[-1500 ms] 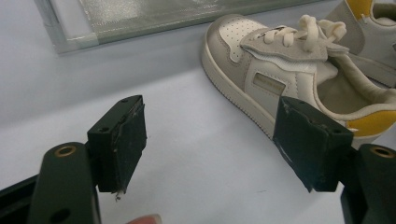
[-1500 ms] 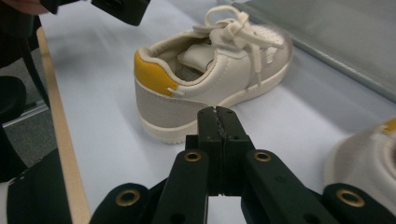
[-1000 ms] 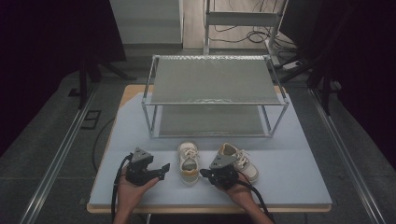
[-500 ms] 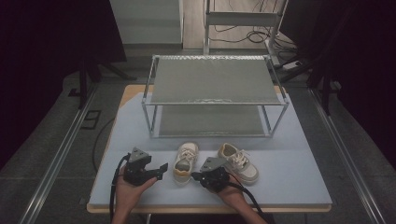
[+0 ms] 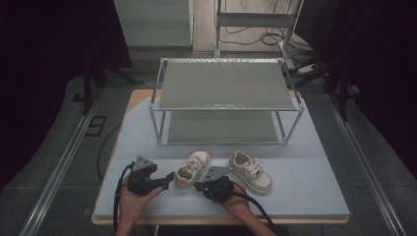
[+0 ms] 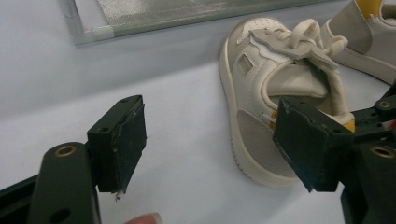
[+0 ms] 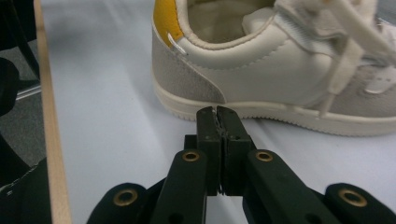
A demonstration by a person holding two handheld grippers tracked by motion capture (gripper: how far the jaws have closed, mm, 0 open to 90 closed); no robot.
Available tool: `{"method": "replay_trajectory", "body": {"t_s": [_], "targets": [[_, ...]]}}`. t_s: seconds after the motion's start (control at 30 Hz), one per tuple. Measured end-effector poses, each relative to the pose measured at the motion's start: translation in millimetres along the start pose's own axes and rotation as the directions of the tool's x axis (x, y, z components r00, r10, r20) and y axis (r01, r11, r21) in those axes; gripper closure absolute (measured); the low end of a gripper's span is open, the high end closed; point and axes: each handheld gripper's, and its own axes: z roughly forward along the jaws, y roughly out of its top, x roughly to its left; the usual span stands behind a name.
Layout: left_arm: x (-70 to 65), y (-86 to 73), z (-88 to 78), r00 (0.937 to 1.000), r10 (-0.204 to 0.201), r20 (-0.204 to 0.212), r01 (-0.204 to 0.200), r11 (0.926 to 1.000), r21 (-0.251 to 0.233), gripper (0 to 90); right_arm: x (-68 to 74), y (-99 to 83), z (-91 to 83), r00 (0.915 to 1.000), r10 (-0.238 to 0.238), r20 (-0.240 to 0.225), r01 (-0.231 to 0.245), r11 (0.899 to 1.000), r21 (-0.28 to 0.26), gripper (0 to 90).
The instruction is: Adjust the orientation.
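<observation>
High view: I see a pale blue tabletop [image 5: 314, 196] with a two-tier metal wire rack [image 5: 226, 101] at the far side; both shelves bare.
Left shoe: small cream lace-up sneaker with yellow heel tab [image 5: 193, 169], lying on the table in front of the rack, between my two grippers.
Right shoe: matching cream sneaker [image 5: 251, 170], just beside my right hand, toe angled outward.
Left gripper [image 5: 164, 180]: jaws spread wide, empty, aimed at the left shoe's heel; I judge this a lined-up grasp.
Right gripper [image 7: 218, 122]: jaws pressed together, holding nothing, tips near the right shoe's sole.
</observation>
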Motion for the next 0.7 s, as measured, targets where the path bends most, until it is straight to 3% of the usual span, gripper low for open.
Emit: {"method": "replay_trajectory", "body": {"t_s": [0.2,0.23,0.27,0.3,0.37,0.53,0.57,0.7], "targets": [[1.7,-0.5,-0.7,1.0000,-0.005,-0.003,0.005,1.0000,0.000,25.3,-7.5,-13.2,-36.0,0.9981,0.022,0.058,-0.020,0.999,-0.033,87.7],[1.5,-0.5,-1.0,1.0000,-0.004,0.001,0.004,1.0000,-0.002,25.3,-10.9,-22.2,-53.1,0.9958,0.035,0.084,-0.031,0.998,-0.048,87.5],[0.9,-0.6,-1.3,1.0000,-0.002,0.001,0.002,1.0000,-0.003,25.3,-10.9,-22.2,-53.1,0.9958,0.035,0.084,-0.031,0.998,-0.048,87.5],[0.4,-0.4,-1.7,1.0000,0.000,0.002,0.000,1.0000,-0.005,25.3,-15.2,-32.9,-71.2,0.9915,0.064,0.113,-0.057,0.996,-0.065,87.5],[-0.3,0.1,-2.3,1.0000,0.002,0.003,-0.002,1.0000,-0.005,25.3,-17.0,-37.2,-78.0,0.9897,0.075,0.122,-0.067,0.995,-0.071,87.5],[-1.3,-0.2,-0.7,1.0000,0.003,0.007,-0.003,1.0000,-0.003,25.3,-30.0,-66.4,-117.6,0.9690,0.153,0.194,-0.134,0.985,-0.107,87.5],[-1.9,-0.2,-0.2,1.0000,0.005,0.006,-0.005,1.0000,0.001,25.3,-34.9,-76.3,-127.2,0.9612,0.181,0.208,-0.160,0.980,-0.116,87.5],[-2.3,-0.3,0.2,0.9999,0.008,0.007,-0.008,1.0000,0.001,25.3,-40.6,-88.0,-137.5,0.9511,0.208,0.228,-0.184,0.975,-0.122,87.5]]}}
